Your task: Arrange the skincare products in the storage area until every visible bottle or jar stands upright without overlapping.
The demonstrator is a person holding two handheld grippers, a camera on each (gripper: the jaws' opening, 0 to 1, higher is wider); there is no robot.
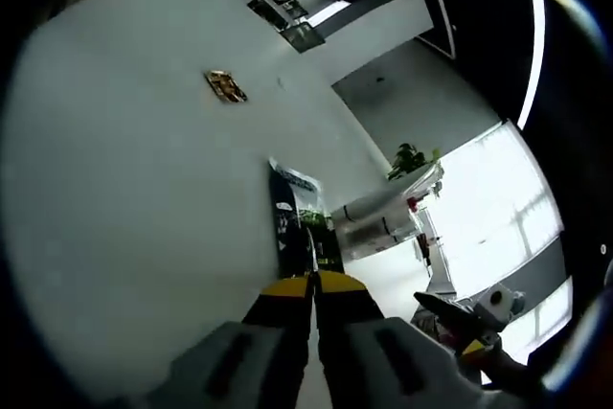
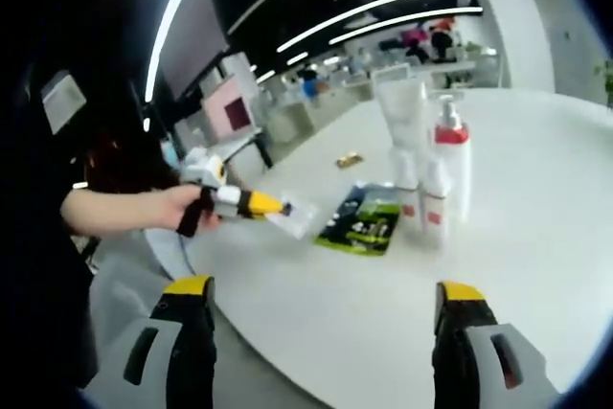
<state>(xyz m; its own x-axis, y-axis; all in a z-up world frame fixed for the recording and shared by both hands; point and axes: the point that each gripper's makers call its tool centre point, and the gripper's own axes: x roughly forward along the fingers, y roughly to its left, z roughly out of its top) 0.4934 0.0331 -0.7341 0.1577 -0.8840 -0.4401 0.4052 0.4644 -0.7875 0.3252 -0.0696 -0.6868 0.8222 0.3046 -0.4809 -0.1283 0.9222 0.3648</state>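
Observation:
In the right gripper view, several skincare containers stand upright on the round white table (image 2: pixel 517 237): a white pump bottle (image 2: pixel 451 168) with a red collar, a tall translucent tube (image 2: pixel 401 112) and two small bottles (image 2: pixel 407 193) (image 2: pixel 436 206). A dark green packet (image 2: pixel 362 220) lies flat beside them. My right gripper (image 2: pixel 324 289) is open, short of the table edge, with nothing between its jaws. A hand holds my left gripper (image 2: pixel 273 208) over the table's left edge, shut on a clear sachet (image 2: pixel 297 219). In the left gripper view the sachet (image 1: pixel 312 258) shows edge-on above the left gripper (image 1: pixel 312 283), with the dark packet (image 1: pixel 287 213) beyond.
A small gold wrapper (image 2: pixel 350 159) (image 1: pixel 225 86) lies alone farther out on the table. My right gripper (image 1: pixel 469 328) shows at the lower right of the left gripper view. Desks, shelves and a plant (image 1: pixel 410 158) stand in the office behind. A person's sleeve is at the left.

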